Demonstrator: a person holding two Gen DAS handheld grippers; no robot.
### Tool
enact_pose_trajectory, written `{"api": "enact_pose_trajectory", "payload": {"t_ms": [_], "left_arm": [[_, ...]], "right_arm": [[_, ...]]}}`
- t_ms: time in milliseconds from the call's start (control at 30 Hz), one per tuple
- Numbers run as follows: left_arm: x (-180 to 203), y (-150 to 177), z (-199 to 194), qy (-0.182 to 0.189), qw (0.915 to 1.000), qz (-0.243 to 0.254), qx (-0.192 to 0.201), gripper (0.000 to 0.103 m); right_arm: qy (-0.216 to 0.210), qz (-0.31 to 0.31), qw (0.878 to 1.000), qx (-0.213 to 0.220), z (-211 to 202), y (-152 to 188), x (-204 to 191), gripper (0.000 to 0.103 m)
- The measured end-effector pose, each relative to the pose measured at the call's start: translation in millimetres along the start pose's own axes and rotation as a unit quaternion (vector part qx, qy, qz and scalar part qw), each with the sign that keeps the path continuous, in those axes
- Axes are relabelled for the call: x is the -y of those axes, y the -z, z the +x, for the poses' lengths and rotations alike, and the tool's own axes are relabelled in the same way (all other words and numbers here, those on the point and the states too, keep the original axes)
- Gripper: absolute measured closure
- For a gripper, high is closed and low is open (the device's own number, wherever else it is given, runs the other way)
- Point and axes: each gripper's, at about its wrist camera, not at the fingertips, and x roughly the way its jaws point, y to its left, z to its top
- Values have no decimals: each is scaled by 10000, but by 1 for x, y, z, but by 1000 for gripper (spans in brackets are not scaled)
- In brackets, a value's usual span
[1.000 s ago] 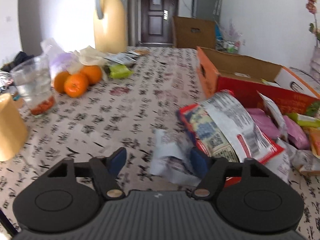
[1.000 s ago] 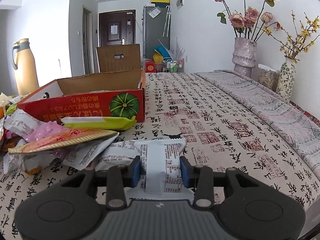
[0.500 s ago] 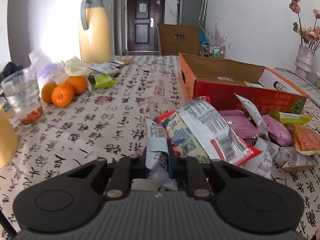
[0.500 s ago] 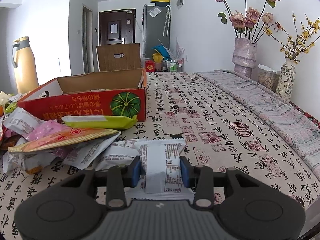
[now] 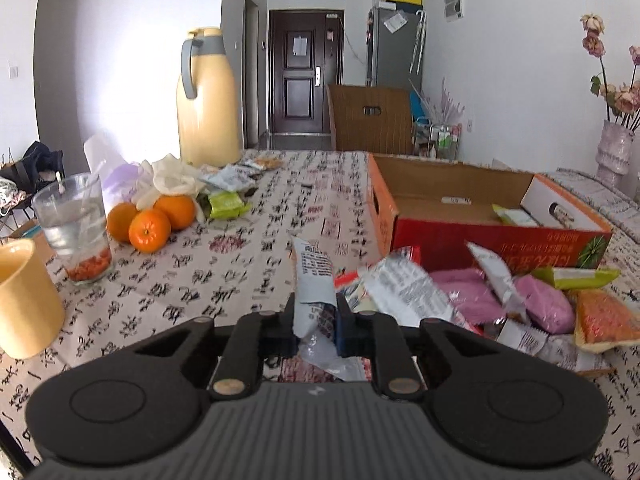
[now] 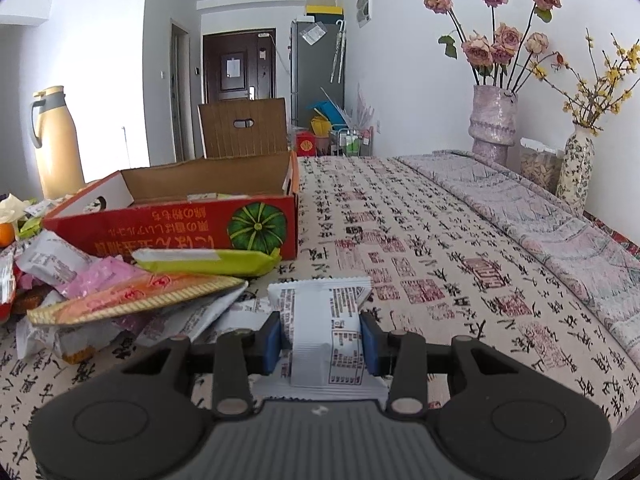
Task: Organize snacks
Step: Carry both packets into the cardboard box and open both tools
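Note:
My left gripper [image 5: 316, 322] is shut on a grey-white snack packet [image 5: 314, 276] and holds it upright, lifted above the table, left of the snack pile [image 5: 460, 300]. My right gripper [image 6: 320, 344] is shut on a white snack packet [image 6: 324, 332], just right of the pile [image 6: 120, 296]. The open red cardboard box [image 5: 480, 216] stands behind the pile with a few packets inside; it also shows in the right wrist view [image 6: 180, 216].
Three oranges [image 5: 150, 220], a glass [image 5: 76, 228], a yellow mug [image 5: 24, 300] and a yellow thermos [image 5: 208, 100] stand at the left with more packets [image 5: 228, 188]. Two flower vases [image 6: 494, 120] stand at the far right. A chair back [image 5: 370, 118] is behind the table.
My left gripper has closed on the grey-white packet and lifted it up from the pile's left edge. My right gripper stays shut on its white packet, barely moved.

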Motion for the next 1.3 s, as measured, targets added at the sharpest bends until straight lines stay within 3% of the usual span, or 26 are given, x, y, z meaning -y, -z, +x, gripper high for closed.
{"api": "enact_pose_trajectory", "payload": {"t_ms": [367, 833, 1100, 1300], "left_arm": [[24, -26, -4, 227, 9989, -22, 415, 86], [99, -77, 24, 767, 9940, -93, 780, 86], [143, -102, 56, 723, 9939, -24, 827, 86], [161, -104, 88, 546, 9966, -43, 618, 86]], "right_arm": [[-210, -81, 9991, 350, 4, -27, -8, 64], [-673, -151, 9941, 840, 47, -91, -38, 64], [-937, -214, 9924, 766, 90, -122, -57, 64], [-1103, -325, 9920, 528, 121, -136, -71, 64]]}}
